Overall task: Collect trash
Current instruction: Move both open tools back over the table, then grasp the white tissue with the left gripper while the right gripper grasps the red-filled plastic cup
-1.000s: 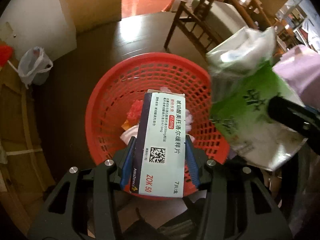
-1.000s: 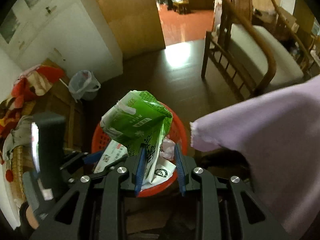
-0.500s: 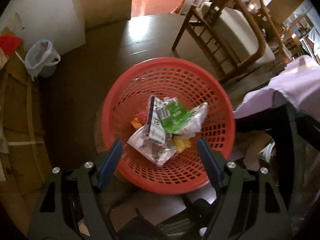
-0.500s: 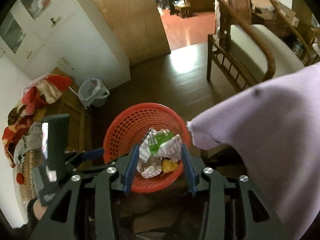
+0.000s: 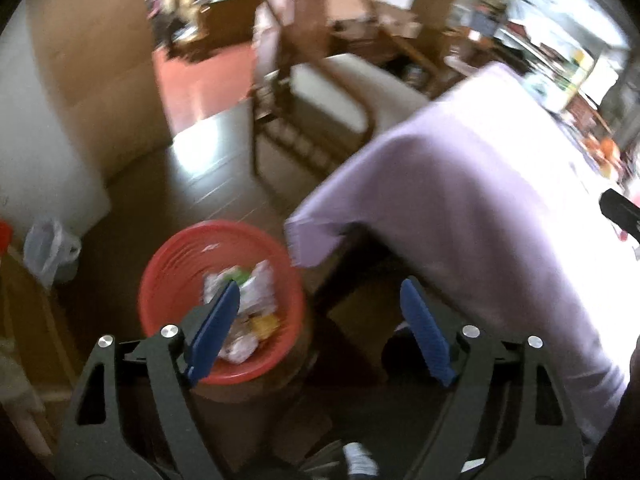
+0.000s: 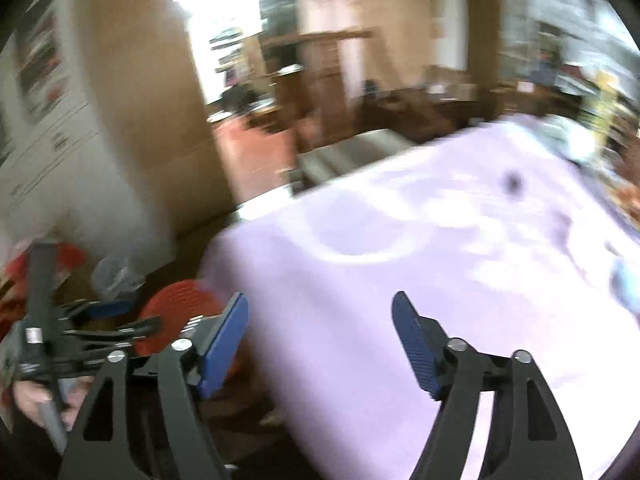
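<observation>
Both the left gripper and right gripper have jaws wide, empty; trash lies in the red basket on the floor left of the lilac-clothed desk, handy for drops

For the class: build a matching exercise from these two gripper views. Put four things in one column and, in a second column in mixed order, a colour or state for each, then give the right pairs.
Column 1
1. basket
2. tablecloth
3. left gripper
4. plastic bag

Column 2
A. pale purple, draped over the table edge
B. whitish, on the floor by the white wall
C. red, with wrappers and paper inside
D. open, holding nothing

Pairs: 1-C, 2-A, 3-D, 4-B
</observation>
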Available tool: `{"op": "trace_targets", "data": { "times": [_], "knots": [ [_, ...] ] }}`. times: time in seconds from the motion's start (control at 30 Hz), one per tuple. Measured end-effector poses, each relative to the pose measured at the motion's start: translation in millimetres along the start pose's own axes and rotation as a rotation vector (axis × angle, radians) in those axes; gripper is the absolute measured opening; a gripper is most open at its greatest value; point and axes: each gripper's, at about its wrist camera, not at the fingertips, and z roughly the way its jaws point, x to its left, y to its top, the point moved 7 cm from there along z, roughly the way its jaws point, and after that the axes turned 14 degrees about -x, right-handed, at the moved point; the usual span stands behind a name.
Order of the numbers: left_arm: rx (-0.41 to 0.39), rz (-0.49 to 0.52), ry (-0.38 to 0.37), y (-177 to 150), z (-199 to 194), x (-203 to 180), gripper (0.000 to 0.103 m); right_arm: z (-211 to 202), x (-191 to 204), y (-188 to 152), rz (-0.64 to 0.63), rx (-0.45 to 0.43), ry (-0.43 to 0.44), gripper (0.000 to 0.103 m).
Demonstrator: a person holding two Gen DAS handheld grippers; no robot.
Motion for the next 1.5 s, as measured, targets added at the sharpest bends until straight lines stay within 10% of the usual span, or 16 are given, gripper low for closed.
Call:
{"op": "trace_targets", "data": {
  "times": [0.43, 0.9, 1.5],
  "knots": [
    [0.021, 0.277, -0.284, 20.5, 27.7, -214.2, 0.082, -76.5, -273.8, -64.6, 0.232, 0.059, -0.503, 0.085],
    [0.098, 0.49, -0.413, 38.9, 94.6, -395.1, 0.083, -85.7, -340.3, -66.2, 0.276, 0.086, -0.61, 0.085],
    [0.157, 0.526, -0.377, 63.6, 170.9, -440.8, 0.083, -23.4, -422.6, -54.9, 0.184, 0.123, -0.666, 0.076]
  ]
}}
